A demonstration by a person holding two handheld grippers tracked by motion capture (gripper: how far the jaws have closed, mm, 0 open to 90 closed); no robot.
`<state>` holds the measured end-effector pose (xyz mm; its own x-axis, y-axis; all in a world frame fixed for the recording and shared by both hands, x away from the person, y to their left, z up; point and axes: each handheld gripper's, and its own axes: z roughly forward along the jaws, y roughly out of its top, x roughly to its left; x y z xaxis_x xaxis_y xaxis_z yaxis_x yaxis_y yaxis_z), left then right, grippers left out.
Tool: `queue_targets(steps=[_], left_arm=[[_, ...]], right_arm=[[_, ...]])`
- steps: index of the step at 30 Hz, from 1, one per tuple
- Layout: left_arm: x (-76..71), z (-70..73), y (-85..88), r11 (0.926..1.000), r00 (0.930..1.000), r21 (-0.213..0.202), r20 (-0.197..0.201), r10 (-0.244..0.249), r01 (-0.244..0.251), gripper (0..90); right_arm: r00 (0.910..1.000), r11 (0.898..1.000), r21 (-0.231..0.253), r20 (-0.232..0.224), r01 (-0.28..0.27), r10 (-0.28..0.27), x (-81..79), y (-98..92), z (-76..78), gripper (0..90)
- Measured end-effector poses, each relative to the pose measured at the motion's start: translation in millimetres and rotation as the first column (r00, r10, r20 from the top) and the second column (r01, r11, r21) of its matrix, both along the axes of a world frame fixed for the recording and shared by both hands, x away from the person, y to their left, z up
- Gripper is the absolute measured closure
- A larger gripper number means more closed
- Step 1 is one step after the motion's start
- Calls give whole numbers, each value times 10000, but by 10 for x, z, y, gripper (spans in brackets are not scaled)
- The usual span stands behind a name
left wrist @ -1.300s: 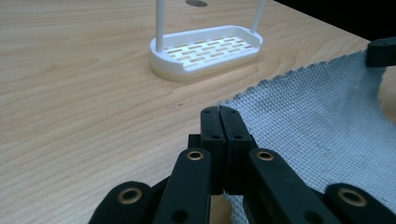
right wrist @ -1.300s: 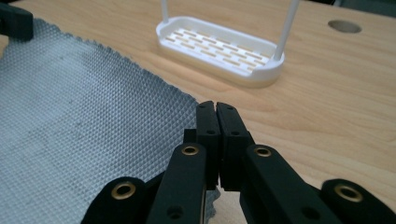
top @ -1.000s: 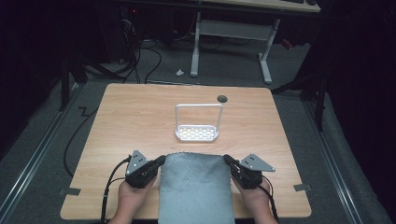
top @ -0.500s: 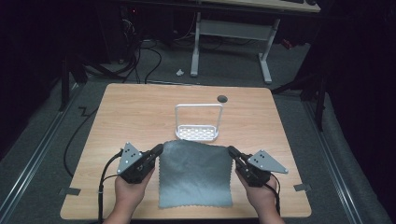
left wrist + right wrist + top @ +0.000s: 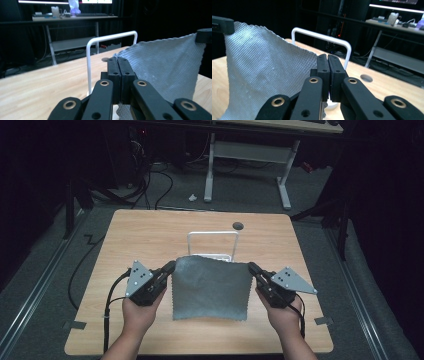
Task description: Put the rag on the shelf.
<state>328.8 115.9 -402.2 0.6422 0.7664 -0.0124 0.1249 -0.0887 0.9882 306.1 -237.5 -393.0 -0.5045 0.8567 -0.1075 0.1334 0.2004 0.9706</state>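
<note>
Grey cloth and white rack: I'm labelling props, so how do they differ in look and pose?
The grey cloth is soft, textured fabric with a zigzag edge; the white rack is a rigid, thin arched frame. The cloth hangs stretched between the left hand-held gripper and right hand-held gripper; the rack stands upright on the table, untouched.

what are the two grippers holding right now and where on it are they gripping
A grey cloth, held up between them: the left gripper pinches its top left corner, the right gripper its top right corner.
</note>
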Motion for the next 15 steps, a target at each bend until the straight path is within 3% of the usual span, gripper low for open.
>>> queue_targets(steps=[8, 15], left_arm=[[131, 196, 8, 9998, 9994, 87, 293, 189, -192, 893], [295, 292, 47, 9996, 9981, 20, 543, 289, -290, 894]], right_arm=[[9994, 9998, 183, 354, -2, -4, 126, 7, 201, 896], [9992, 9998, 183, 406, 5, -13, 245, -7, 302, 897]])
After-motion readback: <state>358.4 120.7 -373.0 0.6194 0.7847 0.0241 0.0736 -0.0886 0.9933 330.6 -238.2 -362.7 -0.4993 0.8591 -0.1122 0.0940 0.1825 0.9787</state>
